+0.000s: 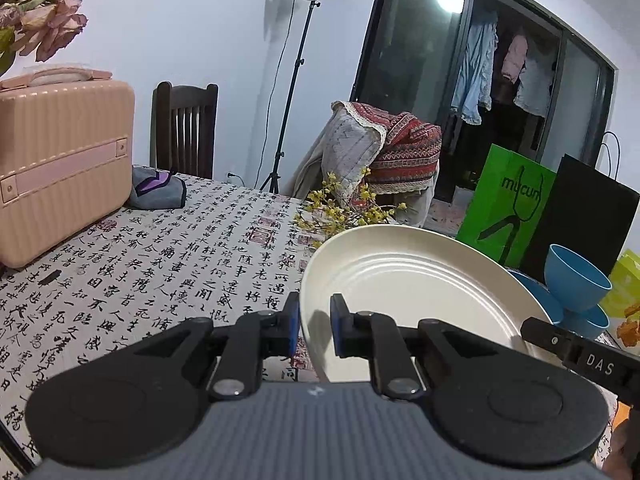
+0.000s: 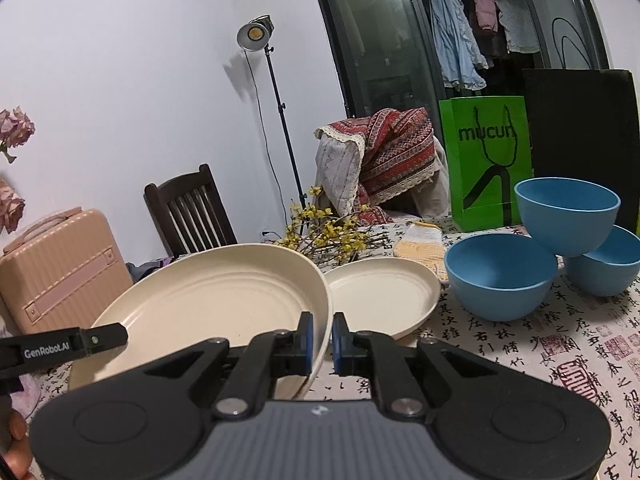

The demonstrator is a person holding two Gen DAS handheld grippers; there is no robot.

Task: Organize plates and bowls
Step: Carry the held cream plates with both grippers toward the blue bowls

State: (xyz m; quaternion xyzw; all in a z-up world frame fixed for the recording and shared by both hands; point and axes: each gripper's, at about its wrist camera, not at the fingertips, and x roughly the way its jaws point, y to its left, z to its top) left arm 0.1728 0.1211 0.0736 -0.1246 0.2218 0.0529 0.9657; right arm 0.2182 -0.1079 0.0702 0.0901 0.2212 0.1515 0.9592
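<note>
Calligraphy-print tablecloth (image 2: 520, 344) under everything. Left gripper (image 1: 315, 326) and right gripper (image 2: 322, 338) both clamped on opposite rims of large cream round plate (image 2: 224, 300), lifted and tilted. Second cream plate (image 2: 380, 296) lies flat beside three stacked blue bowls (image 2: 500, 280).

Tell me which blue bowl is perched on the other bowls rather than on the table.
The blue bowl nearest the green bag: it sits raised on the rims of the other two blue bowls, which rest on the tablecloth.
</note>
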